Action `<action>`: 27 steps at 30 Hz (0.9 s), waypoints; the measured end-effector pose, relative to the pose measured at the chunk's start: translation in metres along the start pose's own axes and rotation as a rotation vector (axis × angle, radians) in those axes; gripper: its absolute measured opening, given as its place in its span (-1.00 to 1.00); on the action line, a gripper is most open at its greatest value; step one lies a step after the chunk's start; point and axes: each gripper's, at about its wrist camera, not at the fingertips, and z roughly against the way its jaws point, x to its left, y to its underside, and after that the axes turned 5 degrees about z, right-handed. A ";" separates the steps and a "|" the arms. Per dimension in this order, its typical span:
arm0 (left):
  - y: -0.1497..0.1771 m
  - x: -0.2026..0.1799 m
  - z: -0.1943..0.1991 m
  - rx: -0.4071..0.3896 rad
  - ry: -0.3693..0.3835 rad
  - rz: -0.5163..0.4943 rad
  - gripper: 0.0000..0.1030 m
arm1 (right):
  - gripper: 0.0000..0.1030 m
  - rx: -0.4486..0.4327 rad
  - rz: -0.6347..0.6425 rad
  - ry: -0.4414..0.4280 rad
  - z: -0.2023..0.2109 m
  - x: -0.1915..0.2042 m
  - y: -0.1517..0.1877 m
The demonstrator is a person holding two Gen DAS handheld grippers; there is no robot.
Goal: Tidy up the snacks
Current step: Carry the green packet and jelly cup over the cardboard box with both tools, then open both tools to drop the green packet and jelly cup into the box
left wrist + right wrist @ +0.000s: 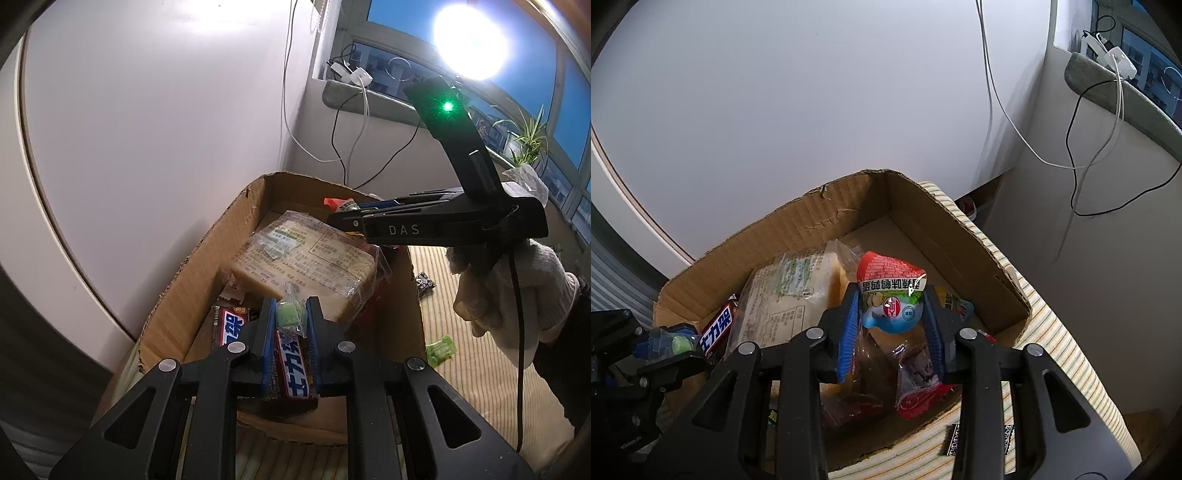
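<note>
An open cardboard box sits on a striped mat and holds a wrapped bread loaf and a chocolate bar. My left gripper hangs over the box's near end, shut on a small green candy in a clear wrapper. It also shows in the right wrist view as the left gripper. My right gripper is shut on a red, green and blue snack pouch above the box's middle. A white-gloved hand carries the right gripper.
Red clear-wrapped packets lie in the box's near corner. On the mat right of the box are a green candy and dark packets. A white wall stands close behind the box. Cables hang from the windowsill.
</note>
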 end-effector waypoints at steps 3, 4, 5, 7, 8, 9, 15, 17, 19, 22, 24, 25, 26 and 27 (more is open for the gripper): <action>0.000 -0.001 0.000 0.003 -0.002 -0.004 -0.71 | -0.25 -0.001 0.006 0.001 0.000 0.002 -0.001; 0.000 -0.001 0.000 0.002 -0.004 -0.005 -0.71 | -0.25 -0.003 0.008 0.002 0.001 0.003 0.000; 0.000 -0.001 0.001 0.001 -0.007 -0.004 -0.71 | -0.20 -0.004 0.010 0.003 0.001 0.003 -0.001; -0.001 -0.001 0.000 0.003 -0.006 -0.001 -0.63 | -0.18 -0.008 0.011 0.011 0.002 0.004 -0.001; -0.001 -0.001 0.001 0.002 -0.006 -0.001 -0.53 | -0.17 -0.009 0.010 0.013 0.003 0.004 -0.001; -0.001 -0.001 0.001 0.001 -0.008 0.000 -0.48 | -0.15 -0.010 0.009 0.014 0.003 0.004 0.000; 0.000 -0.002 0.002 -0.009 -0.016 -0.001 -0.18 | 0.25 -0.015 0.005 0.028 0.007 0.004 0.000; 0.000 -0.003 0.002 -0.013 -0.012 -0.005 -0.09 | 0.49 -0.036 0.007 0.042 0.012 0.004 0.001; 0.000 -0.006 0.003 -0.015 -0.013 -0.012 0.01 | 0.50 -0.042 0.006 0.039 0.017 0.003 0.001; 0.001 -0.009 0.004 -0.020 -0.012 -0.019 0.05 | 0.50 -0.041 0.006 0.044 0.021 0.004 0.002; 0.001 -0.011 0.005 -0.022 -0.012 -0.021 0.05 | 0.50 -0.044 0.009 0.046 0.025 0.004 0.003; 0.001 -0.012 0.005 -0.024 -0.012 -0.022 0.05 | 0.50 -0.045 0.007 0.046 0.026 0.003 0.003; 0.001 -0.014 0.006 -0.024 -0.011 -0.024 0.05 | 0.50 -0.047 0.005 0.045 0.028 0.003 0.005; 0.001 -0.015 0.007 -0.025 -0.009 -0.025 0.05 | 0.50 -0.050 0.003 0.045 0.030 0.002 0.006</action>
